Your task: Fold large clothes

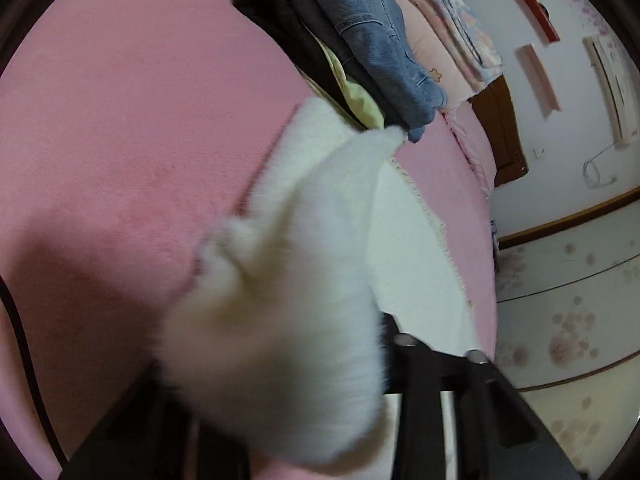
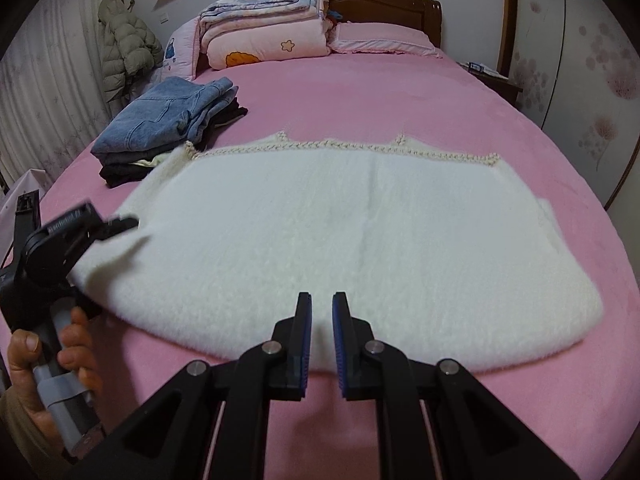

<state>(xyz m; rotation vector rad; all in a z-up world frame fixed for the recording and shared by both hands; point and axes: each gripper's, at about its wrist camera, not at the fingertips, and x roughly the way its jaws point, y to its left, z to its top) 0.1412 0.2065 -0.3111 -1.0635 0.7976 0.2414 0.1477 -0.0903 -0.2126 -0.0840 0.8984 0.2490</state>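
Observation:
A fluffy white sweater (image 2: pixel 340 240) lies spread flat on the pink bed (image 2: pixel 380 96), its knitted trim edge (image 2: pixel 340 146) on the far side. My left gripper (image 2: pixel 116 226) is shut on the sweater's left edge and lifts a bunched fold of it, which fills the left wrist view (image 1: pixel 288 300) and hides the fingertips there. My right gripper (image 2: pixel 321 304) hovers at the sweater's near edge, jaws slightly apart with blue pads (image 2: pixel 340 332), holding nothing.
A stack of folded clothes with blue jeans on top (image 2: pixel 168 120) sits left of the sweater, also in the left wrist view (image 1: pixel 380 40). Folded quilts (image 2: pixel 264 28) and a pillow (image 2: pixel 380 40) lie by the wooden headboard (image 2: pixel 384 4). A padded jacket (image 2: pixel 124 48) hangs at left.

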